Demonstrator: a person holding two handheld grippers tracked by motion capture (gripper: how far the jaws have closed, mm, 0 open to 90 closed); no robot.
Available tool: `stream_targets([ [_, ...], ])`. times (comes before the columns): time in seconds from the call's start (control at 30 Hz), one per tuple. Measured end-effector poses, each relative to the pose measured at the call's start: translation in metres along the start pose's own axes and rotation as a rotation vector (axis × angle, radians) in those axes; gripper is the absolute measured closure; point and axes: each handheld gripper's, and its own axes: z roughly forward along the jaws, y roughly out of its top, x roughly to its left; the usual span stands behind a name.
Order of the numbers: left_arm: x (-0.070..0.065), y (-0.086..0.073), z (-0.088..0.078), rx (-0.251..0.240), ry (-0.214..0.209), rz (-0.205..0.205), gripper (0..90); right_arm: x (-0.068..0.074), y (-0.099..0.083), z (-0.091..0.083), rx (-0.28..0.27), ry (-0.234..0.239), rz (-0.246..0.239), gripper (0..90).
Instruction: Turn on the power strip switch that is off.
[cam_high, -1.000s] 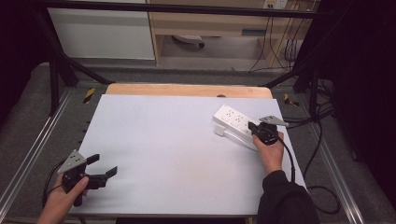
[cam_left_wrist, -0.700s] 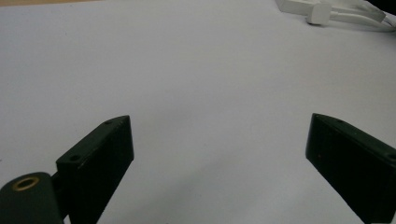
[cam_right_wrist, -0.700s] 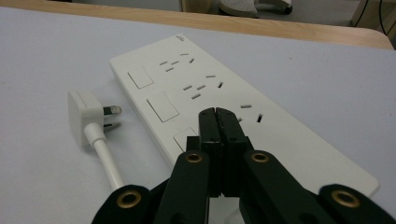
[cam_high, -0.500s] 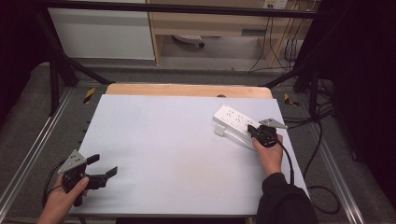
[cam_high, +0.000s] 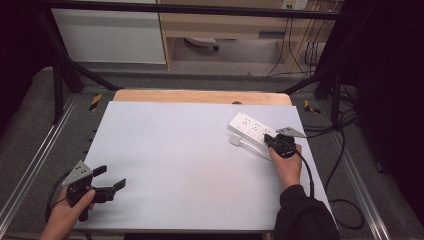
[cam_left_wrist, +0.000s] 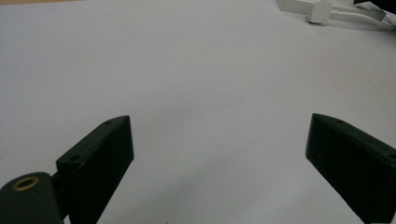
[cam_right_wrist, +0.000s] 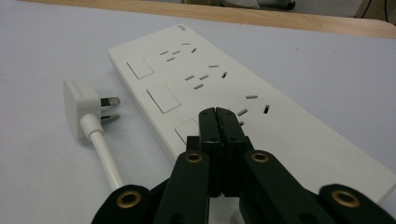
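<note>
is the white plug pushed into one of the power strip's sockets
No, the plug lies loose on the table beside the power strip, its pins bare.

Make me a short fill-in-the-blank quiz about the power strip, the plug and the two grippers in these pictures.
1. The right gripper has its jaws ____.
2. Its tips are over the white ____ strip.
3. The plug lies ____ of any socket.
4. The left gripper has its jaws ____.

Missing words: shut; power; out; open

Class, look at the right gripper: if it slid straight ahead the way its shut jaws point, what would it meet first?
Probably the white power strip: the right gripper sits just above its near end, by the third switch. Whether they already touch is unclear.
</note>
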Motion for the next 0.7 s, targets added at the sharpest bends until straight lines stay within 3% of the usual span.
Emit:
stream_targets([
  [0.7,-0.0001,-0.0002,0.0004,0.004,0.0,0.001,7.8,0.0026,-0.0008,0.0018,-0.005,0.002,-0.033,90.0],
])
